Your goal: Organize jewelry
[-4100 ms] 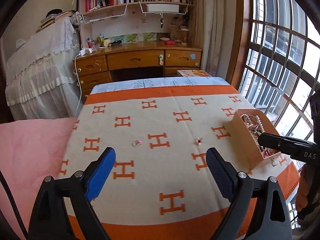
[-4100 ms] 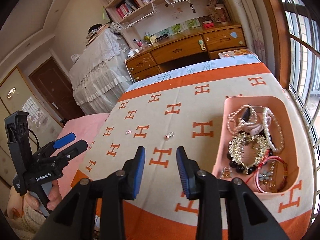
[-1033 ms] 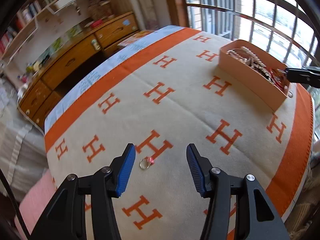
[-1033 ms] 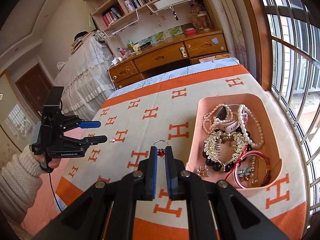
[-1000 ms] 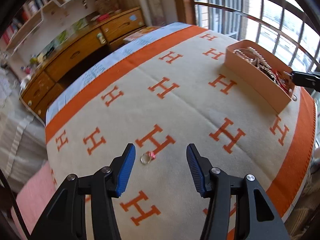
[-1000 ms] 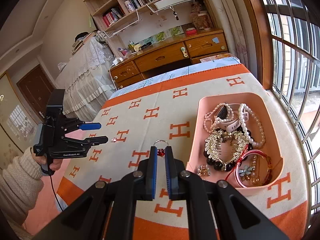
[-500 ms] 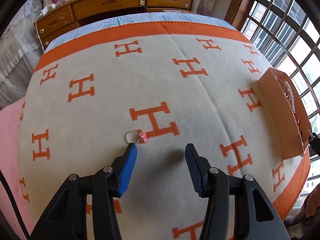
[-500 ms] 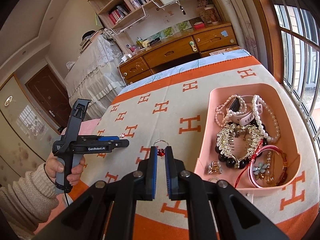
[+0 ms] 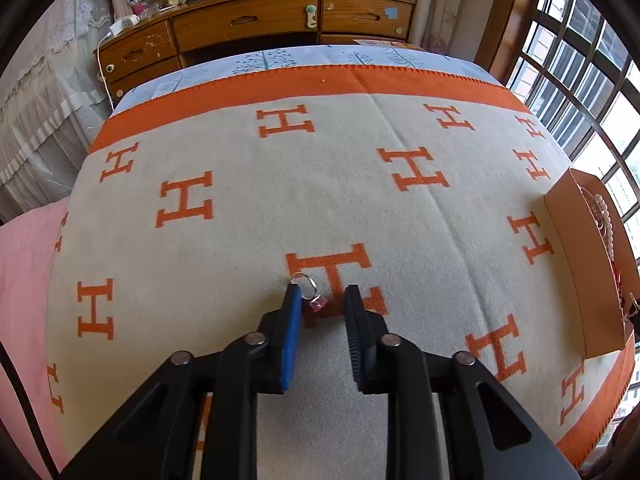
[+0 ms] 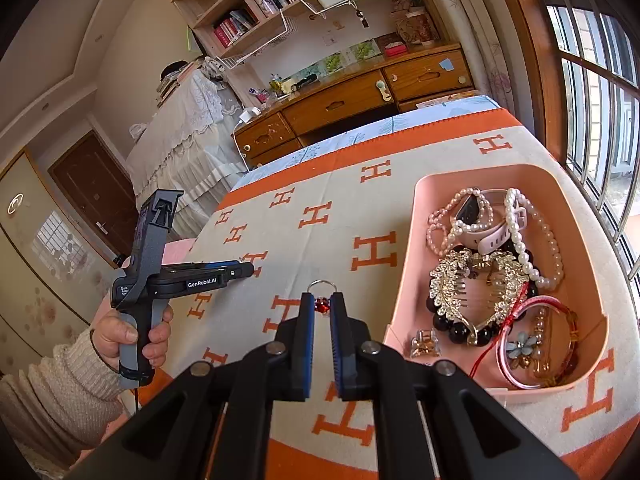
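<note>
Left wrist view: the left gripper [image 9: 318, 300] sits low over the blanket [image 9: 240, 208] at lower centre of the frame, jaws partly parted and not yet clamped on anything. A ring with a pink stone [image 9: 308, 292] lies between the two fingertips, on the orange letter at frame centre. Its metal loop sits at the tip of the left-hand blue pad [image 9: 292, 320] and appears to touch it; the pink stone lies lower and to the right, nearer the middle of the gap, clear of the right-hand finger. The ring's long axis therefore runs diagonally, upper left to lower right, across the closing line. Judgement: the closing stroke should catch it, but the loop is at the very tips, so a slightly deeper reach would be safer. Right wrist view: the right gripper [image 10: 322, 308] is clenched on a ring with a red stone [image 10: 322, 300], the loop protruding above the fingertips at frame centre, raised above the blanket. The pink tray [image 10: 404, 280] of jewelry lies just to the right of these jaws, so the right hand is the nearer one to it; in the left view the tray appears at the far right edge.
</note>
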`<state>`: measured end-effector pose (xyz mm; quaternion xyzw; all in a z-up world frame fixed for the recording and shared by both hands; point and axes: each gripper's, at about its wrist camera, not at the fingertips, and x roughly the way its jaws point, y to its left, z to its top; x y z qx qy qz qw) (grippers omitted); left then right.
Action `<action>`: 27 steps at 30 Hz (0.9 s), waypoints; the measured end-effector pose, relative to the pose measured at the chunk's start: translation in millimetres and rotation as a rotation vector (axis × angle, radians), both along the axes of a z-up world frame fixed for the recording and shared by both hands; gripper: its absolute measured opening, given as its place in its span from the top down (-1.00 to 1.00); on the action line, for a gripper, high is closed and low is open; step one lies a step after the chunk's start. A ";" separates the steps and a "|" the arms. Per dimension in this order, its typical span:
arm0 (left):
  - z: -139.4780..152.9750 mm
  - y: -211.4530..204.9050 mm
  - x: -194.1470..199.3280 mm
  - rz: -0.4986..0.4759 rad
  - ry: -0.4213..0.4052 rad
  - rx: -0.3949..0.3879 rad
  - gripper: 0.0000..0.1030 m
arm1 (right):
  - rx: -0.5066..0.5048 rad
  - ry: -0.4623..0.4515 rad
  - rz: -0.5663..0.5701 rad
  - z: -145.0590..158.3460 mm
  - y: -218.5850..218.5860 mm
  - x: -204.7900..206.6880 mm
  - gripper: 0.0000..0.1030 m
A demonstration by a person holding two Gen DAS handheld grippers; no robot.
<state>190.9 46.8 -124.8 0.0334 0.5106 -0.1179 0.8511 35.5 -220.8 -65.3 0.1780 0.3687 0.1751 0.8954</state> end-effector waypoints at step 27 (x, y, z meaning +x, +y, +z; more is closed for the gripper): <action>78.3 -88.5 -77.0 -0.222 -0.207 -0.142 0.88 | -0.005 -0.084 -0.224 30.5 -80.2 -23.6 0.85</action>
